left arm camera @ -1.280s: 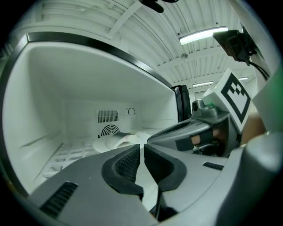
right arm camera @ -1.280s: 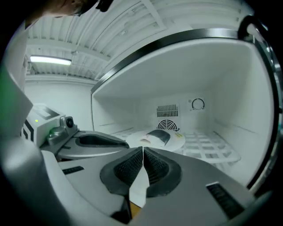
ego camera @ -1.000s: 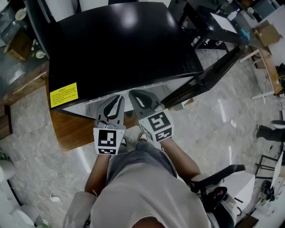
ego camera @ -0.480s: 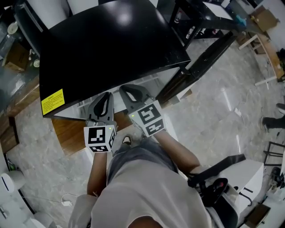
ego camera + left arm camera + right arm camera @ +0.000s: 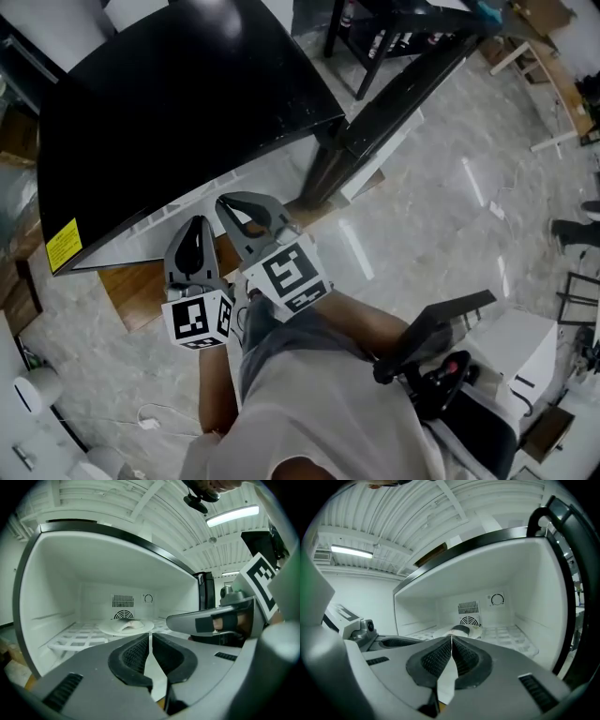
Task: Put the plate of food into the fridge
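Note:
A white plate of food (image 5: pixel 125 626) rests on the white wire shelf (image 5: pixel 70 638) inside the open fridge (image 5: pixel 169 103). The same plate (image 5: pixel 461 631) lies ahead of the right jaws, in front of the round fan grille on the back wall. My left gripper (image 5: pixel 150 638) is outside the opening, shut with nothing in it. Close on its right is my right gripper (image 5: pixel 451 640), also shut and empty. In the head view, the left gripper (image 5: pixel 197 223) and right gripper (image 5: pixel 225 200) point at the fridge's front edge. The door (image 5: pixel 398 84) stands swung out to the right.
The fridge stands on a low wooden platform (image 5: pixel 141 286) on a marble floor. The open door's dark edge (image 5: pixel 576 573) borders the opening on the right. A black and white chair (image 5: pixel 450 366) is behind my right side. Desks and boxes (image 5: pixel 553 19) are further off.
The head view has swung, so the fridge and both grippers now sit further left in it. The grippers stay side by side before the opening, both still shut.

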Demonstrator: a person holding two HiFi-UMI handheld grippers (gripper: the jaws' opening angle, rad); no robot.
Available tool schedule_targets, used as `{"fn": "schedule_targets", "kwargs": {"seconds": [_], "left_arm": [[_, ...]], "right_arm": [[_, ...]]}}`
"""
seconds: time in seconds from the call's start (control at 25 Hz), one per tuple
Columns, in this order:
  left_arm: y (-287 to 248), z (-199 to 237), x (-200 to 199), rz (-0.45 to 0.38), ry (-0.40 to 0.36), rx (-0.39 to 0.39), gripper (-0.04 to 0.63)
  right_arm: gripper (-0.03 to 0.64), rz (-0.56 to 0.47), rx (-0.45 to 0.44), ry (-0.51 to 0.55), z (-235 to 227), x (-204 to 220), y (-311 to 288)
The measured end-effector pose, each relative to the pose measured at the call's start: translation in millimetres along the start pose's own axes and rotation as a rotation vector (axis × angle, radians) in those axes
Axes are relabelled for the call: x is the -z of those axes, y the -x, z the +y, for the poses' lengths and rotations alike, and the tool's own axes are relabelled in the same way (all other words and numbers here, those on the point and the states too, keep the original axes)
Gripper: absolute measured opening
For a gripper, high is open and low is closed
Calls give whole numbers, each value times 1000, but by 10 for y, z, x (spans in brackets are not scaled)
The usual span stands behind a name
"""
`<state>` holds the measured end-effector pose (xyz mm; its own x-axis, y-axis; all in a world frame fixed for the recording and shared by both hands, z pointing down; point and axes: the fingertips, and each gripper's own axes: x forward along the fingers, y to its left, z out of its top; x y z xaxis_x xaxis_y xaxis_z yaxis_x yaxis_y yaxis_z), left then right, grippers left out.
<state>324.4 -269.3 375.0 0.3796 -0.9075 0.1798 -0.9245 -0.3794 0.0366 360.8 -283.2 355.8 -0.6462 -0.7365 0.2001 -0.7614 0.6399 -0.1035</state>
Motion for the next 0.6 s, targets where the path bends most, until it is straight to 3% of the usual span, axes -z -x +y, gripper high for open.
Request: {"fn": "schedule_targets", "kwargs": {"seconds": [0.32,0.6], "left_arm": [[86,-90,80,-27,38,-55,38],[476,-165,-4,-49,59,-69,38]], "right_arm": [[18,0,-5,5,-4,186,175],[18,-13,47,15,208,203,535]]}}
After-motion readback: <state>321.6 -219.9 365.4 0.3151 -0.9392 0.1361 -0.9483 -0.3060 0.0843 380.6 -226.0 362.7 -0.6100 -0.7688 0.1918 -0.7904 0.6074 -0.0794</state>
